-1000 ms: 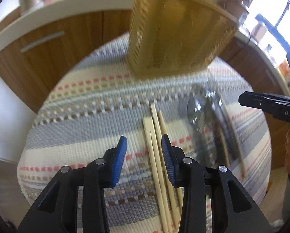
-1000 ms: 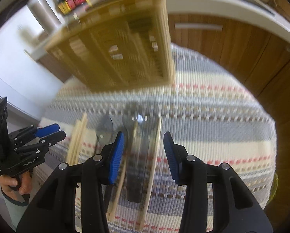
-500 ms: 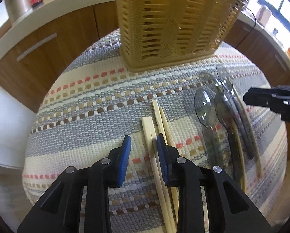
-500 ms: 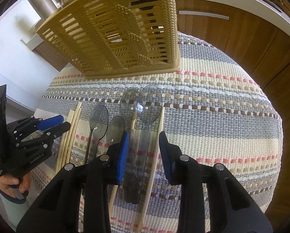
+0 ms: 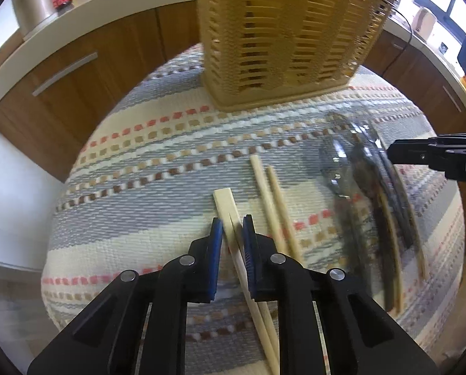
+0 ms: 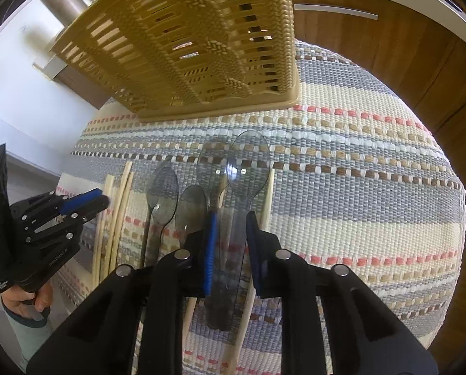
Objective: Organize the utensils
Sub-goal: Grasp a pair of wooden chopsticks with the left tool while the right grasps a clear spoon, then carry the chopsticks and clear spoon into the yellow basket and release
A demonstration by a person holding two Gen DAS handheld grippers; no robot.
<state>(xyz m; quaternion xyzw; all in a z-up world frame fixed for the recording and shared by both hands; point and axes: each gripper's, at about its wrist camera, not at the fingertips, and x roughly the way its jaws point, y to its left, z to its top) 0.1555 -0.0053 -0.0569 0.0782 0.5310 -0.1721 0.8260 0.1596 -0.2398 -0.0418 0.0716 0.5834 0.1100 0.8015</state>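
Both tongs have just been closing: left tongs pinch joined chopsticks, right tongs grip a clear spoon, both angled steeply down at the mat.

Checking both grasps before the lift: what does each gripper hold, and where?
Left gripper: joined chopstick pair, near its blunt end. Right gripper: clear spoon, at the handle.

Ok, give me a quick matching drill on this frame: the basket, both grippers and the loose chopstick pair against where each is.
Things:
1. left gripper
2. right gripper
3. basket
4. loose chopstick pair

Places:
A. standing at the mat's far edge
B. jaws astride a joined chopstick pair
C. lying on the mat between the joined pair and the spoons
D. jaws astride clear spoon handles

Pairs: 1-B, 2-D, 3-A, 4-C
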